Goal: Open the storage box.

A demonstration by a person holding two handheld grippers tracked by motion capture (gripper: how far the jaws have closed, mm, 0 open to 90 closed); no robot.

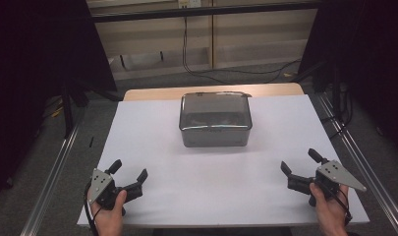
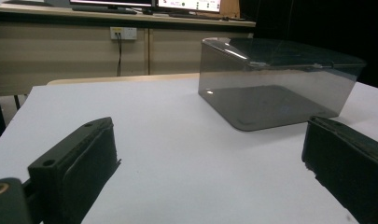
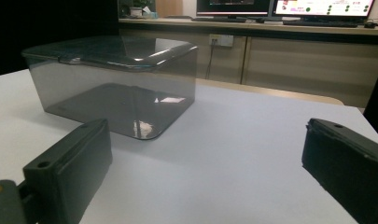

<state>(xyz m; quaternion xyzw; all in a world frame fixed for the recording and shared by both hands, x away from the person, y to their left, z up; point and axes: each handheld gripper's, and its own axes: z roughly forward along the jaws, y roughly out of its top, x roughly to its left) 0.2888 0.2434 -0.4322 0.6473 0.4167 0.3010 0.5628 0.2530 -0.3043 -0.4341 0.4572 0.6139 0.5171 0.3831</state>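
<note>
Two grippers rest low at the near edge of the white sheet (image 1: 221,162), one at each corner, and a smoky see-through box (image 1: 214,119) stands well apart from both, near the far middle of the sheet. The left gripper (image 1: 129,172) sits at the near left, held by the person's left hand (image 1: 107,209), its jaws spread wide with nothing between them. The right gripper (image 1: 299,162) sits at the near right in the right hand (image 1: 329,206), its jaws likewise spread and empty. Both point inward and toward the box.

In the left gripper view the box (image 2: 275,81) lies ahead and to the right of the gap between the jaws, its near rounded corner toward the camera, with bare sheet (image 2: 177,140) between it and the gripper. In the right gripper view the box (image 3: 112,79) lies ahead and to the left, past the left jaw, again with open sheet (image 3: 233,149) before it.

The box has a lid on top, closed and level; its walls are dark and tinted. What lies inside cannot be told for certain. The box sits flat, upright, touching nothing but the sheet. Beyond the table's far edge a pale wooden wall (image 1: 236,44) and a hanging cable (image 1: 184,44) show.
</note>
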